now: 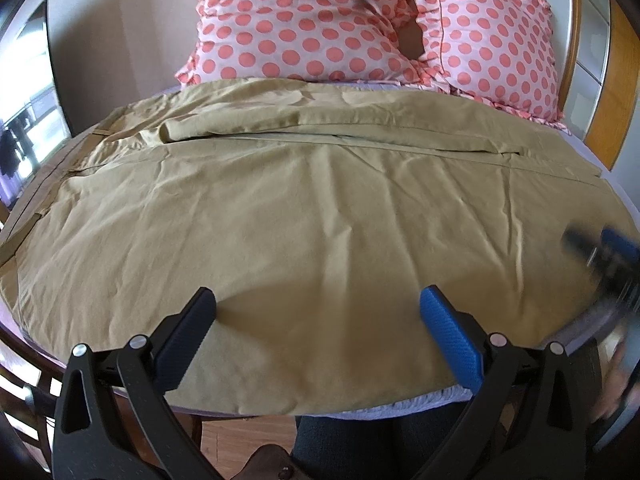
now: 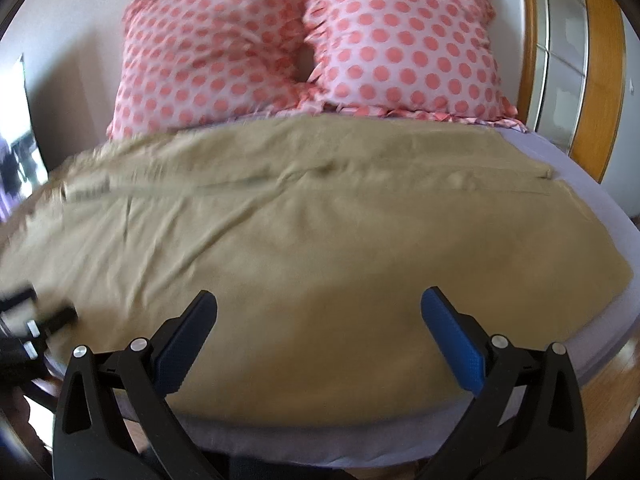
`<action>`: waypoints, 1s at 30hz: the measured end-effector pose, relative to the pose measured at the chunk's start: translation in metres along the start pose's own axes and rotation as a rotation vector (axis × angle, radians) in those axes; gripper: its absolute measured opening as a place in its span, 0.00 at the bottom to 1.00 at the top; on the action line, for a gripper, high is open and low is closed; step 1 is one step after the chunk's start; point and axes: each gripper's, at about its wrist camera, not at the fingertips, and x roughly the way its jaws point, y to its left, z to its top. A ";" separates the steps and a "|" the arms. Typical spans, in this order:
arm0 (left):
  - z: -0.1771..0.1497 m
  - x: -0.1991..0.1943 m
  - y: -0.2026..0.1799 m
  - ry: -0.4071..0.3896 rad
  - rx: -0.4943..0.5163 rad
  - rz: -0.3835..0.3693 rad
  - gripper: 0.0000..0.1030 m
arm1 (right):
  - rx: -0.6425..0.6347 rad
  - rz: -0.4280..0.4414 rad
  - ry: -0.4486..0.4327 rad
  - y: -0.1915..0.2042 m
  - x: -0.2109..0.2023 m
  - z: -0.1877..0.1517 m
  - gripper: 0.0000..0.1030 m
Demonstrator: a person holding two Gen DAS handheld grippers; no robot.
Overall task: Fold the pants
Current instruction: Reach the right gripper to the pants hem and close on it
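We see khaki pants (image 1: 304, 216) spread on the bed (image 2: 592, 216) beneath both wide-open, empty hand-held grippers (image 1: 318, 304) (image 2: 319, 304), their far edge perhaps tucked behind blur.

Left wrist view: sitting low at the near edge of the bed (image 1: 624, 196), looking forward across the khaki pants (image 1: 300, 208) toward the polka-dot pillows (image 1: 304, 28), close to the cloth. Right wrist view: sitting at the same near edge, further right, facing the same pillows (image 2: 404, 48). Both are sharing the pants (image 2: 320, 220), the pillows and the wooden headboard (image 2: 600, 80).
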 end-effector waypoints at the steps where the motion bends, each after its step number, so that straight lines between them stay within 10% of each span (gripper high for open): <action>1: 0.006 -0.003 0.002 -0.012 0.003 -0.005 0.98 | 0.026 -0.015 -0.008 -0.012 -0.002 0.027 0.99; 7: 0.037 -0.016 0.011 -0.114 -0.011 -0.050 0.98 | 0.246 -0.189 0.020 -0.085 0.053 0.150 0.99; 10: 0.042 -0.014 0.013 -0.124 -0.021 -0.104 0.98 | 0.412 -0.277 0.139 -0.132 0.129 0.195 0.77; 15: 0.057 -0.009 0.021 -0.147 -0.029 -0.153 0.98 | 0.625 -0.402 0.269 -0.184 0.228 0.224 0.59; 21: 0.070 0.003 0.026 -0.158 -0.026 -0.140 0.98 | 0.554 -0.603 0.282 -0.188 0.287 0.239 0.56; 24: 0.075 0.008 0.029 -0.155 -0.039 -0.138 0.98 | 0.555 -0.564 0.214 -0.193 0.284 0.228 0.40; 26: 0.081 0.010 0.035 -0.153 -0.074 -0.128 0.98 | 0.621 -0.511 0.148 -0.206 0.272 0.215 0.10; 30: 0.086 0.005 0.054 -0.167 -0.145 -0.095 0.98 | 0.790 -0.292 0.068 -0.237 0.263 0.196 0.03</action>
